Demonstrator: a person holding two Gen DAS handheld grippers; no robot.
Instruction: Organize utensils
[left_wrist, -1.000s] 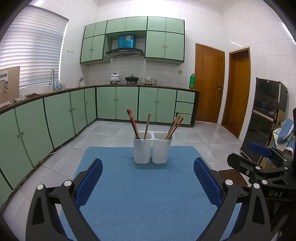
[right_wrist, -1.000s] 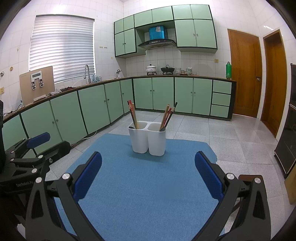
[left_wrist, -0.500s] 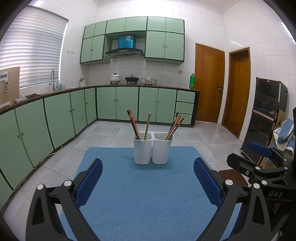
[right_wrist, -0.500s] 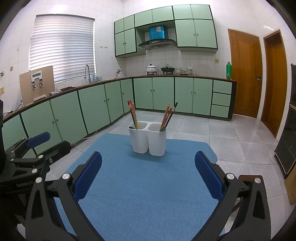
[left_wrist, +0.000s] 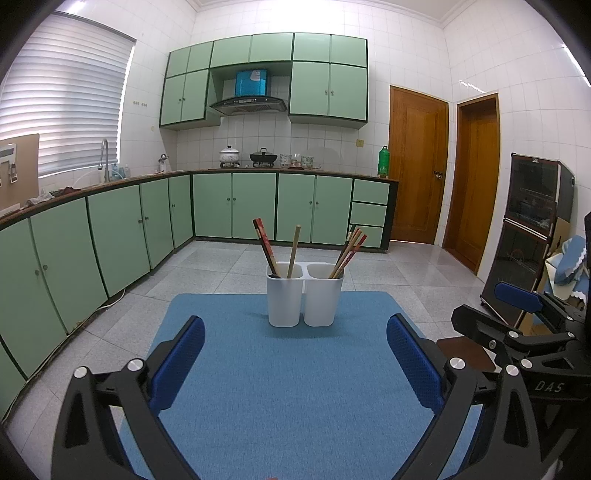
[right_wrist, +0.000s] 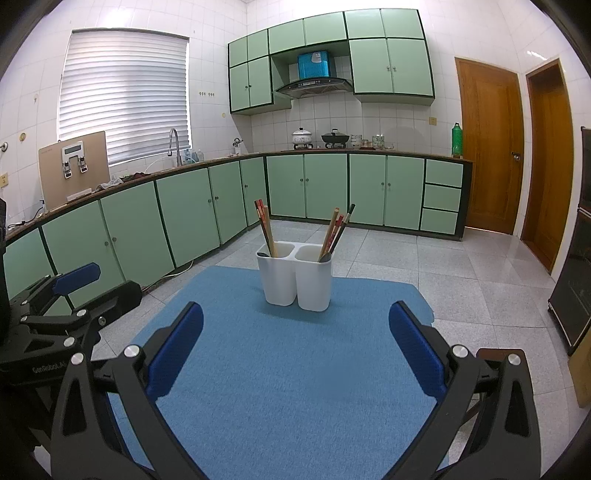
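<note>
Holder, white plastic, two compartments joined side by side, upright on blue mat, near far edge, about midway between left and right edges. In left compartment: red patterned chopsticks leaning left, one plain wooden stick nearly upright, something dark at the rim, too small to tell. In right compartment: bundle of chopsticks, wooden and red, leaning right; from right wrist view, a dark-tipped one among them. Left gripper spread wide over near part of mat, blue pads well apart, holding nothing. Right gripper likewise wide apart, empty, over near edge. Both well short of holder. Green cabinets along walls beyond.
</note>
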